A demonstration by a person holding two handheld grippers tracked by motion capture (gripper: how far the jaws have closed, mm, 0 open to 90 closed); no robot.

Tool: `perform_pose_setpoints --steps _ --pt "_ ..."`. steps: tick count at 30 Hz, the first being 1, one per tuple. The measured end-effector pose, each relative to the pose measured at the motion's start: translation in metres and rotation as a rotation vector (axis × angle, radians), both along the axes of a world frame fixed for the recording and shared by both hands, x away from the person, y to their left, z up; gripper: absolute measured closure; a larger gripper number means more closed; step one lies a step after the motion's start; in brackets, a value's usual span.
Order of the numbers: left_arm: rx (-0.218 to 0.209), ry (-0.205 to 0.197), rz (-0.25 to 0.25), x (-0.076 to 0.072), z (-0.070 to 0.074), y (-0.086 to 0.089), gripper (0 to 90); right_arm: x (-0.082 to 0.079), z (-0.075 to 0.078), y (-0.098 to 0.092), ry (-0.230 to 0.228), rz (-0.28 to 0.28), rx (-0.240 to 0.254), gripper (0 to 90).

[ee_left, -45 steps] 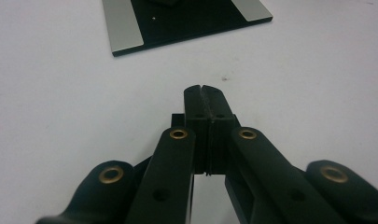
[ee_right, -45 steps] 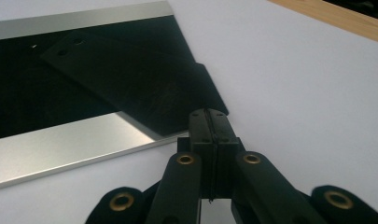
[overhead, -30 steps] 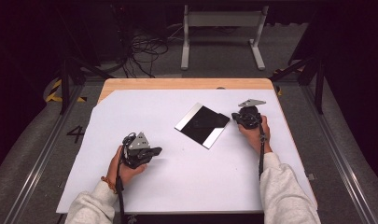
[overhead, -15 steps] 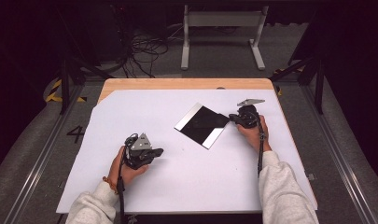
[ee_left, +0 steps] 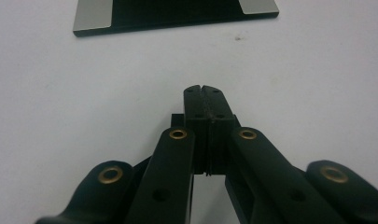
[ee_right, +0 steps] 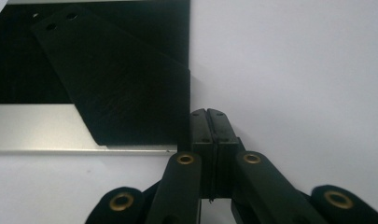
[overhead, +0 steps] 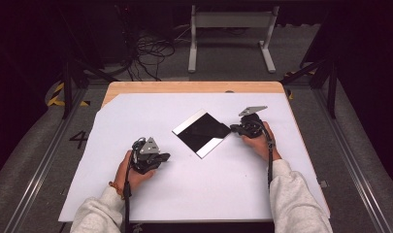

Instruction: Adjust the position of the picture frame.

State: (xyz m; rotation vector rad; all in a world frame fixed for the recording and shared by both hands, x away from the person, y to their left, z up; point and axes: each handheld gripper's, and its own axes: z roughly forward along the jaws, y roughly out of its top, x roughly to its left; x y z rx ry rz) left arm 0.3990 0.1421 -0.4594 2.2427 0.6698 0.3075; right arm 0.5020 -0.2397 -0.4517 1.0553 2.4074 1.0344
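Black and silver, the plate (overhead: pixel 202 132) lies flat on the white table (overhead: pixel 208 189), turned cornerwise like a diamond, with a dark sheet (ee_right: pixel 116 88) resting on top of it. It looks thin, stiff and smooth, likely light but slippery, and it sits flush, so an edge or corner is probably the only place to take hold. The right hand-held gripper (overhead: pixel 234 129) sits at the plate's right corner, jaws clenched on nothing, its tips just beside the edge. The left hand-held gripper (overhead: pixel 166 156) rests near the plate's lower left edge, apart from it, also clenched empty. Sliding the plate or prising a corner up seems easier than pinching from above.
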Motion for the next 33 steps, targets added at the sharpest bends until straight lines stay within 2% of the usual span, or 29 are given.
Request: perform_pose_setpoints --steps 3,5,8,9,12,15,19,22,24,27,33 --pt "0.004 0.010 0.008 0.004 -0.003 -0.004 89.9 -0.005 0.000 0.006 -0.002 0.030 -0.013 90.0" --pt "0.007 0.003 0.011 0.008 -0.005 -0.008 89.8 -0.009 0.000 0.010 -0.006 0.050 -0.017 90.0" --pt "0.006 0.000 0.016 0.011 -0.005 -0.013 89.8 -0.013 0.000 0.014 -0.014 0.062 -0.026 90.0" --pt "-0.009 0.017 0.030 0.014 -0.005 -0.014 89.8 -0.014 0.000 0.014 -0.013 0.066 -0.021 90.0" --pt "-0.022 0.022 0.042 0.022 -0.006 -0.018 89.8 -0.016 -0.002 0.015 -0.006 0.070 0.006 90.0" --pt "-0.010 0.006 0.045 0.026 -0.006 -0.023 89.8 -0.020 -0.002 0.018 -0.009 0.084 -0.003 90.0" --pt "-0.015 0.019 0.047 0.032 -0.006 -0.024 89.9 -0.024 -0.001 0.021 -0.018 0.095 -0.016 90.0" --pt "-0.005 0.001 0.054 0.034 -0.006 -0.028 89.8 -0.026 -0.002 0.023 -0.013 0.119 -0.008 90.0" --pt "-0.005 0.006 0.052 0.035 -0.006 -0.029 89.8 -0.028 -0.002 0.025 -0.004 0.136 -0.003 90.0" --pt "-0.015 0.014 0.051 0.036 -0.006 -0.028 89.8 -0.032 -0.001 0.028 -0.023 0.158 -0.036 90.0" --pt "-0.007 0.010 0.052 0.036 -0.005 -0.028 89.6 -0.032 -0.002 0.025 -0.006 0.173 -0.010 90.0"
